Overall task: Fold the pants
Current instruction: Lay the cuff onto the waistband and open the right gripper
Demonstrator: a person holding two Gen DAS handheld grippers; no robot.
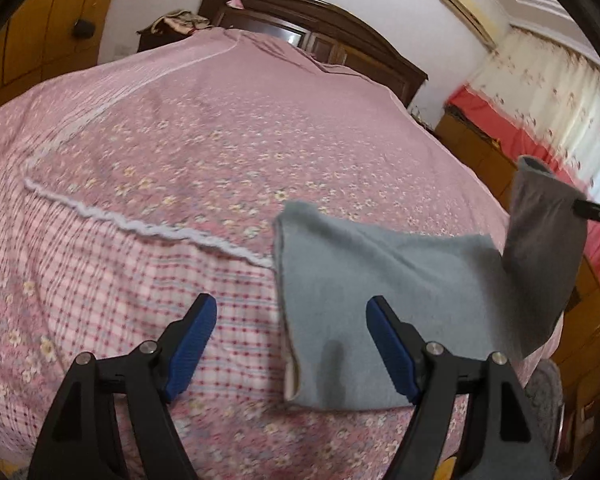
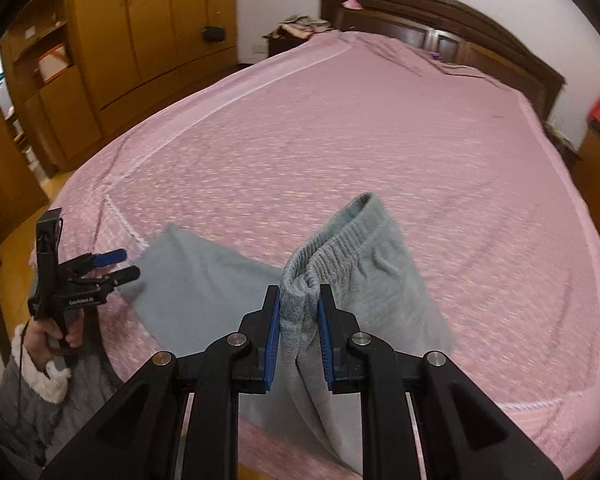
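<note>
At the near edge of the bed (image 2: 380,128), toward its right corner as the left wrist view has it, lie the pants (image 1: 364,280), soft grey-blue fleece. One folded part rests flat on the cover while the ribbed waistband end is lifted clear of it. The right gripper (image 2: 299,312) holds that waistband, its jaws narrow with the bunched cloth pressed between the blue pads (image 2: 274,332). The left gripper (image 1: 290,346) hovers with its fingers wide and nothing between them, one finger above the flat part's near corner.

The fleece looks light, limp and thick. I judge it will drape and sag from any single hold rather than keep a line, though its nap should cling to the pads and not slip. The elastic waistband is the firmest place to grip; for the flat part, a corner or the doubled edge nearest the open fingers seems best, taking all layers at once.

The near edge is close, so cloth hanging over it could slide off. Beyond the pants the cover is bare up to the headboard (image 2: 460,28), giving ample room to spread and fold away from the person's sleeve (image 2: 40,384).
</note>
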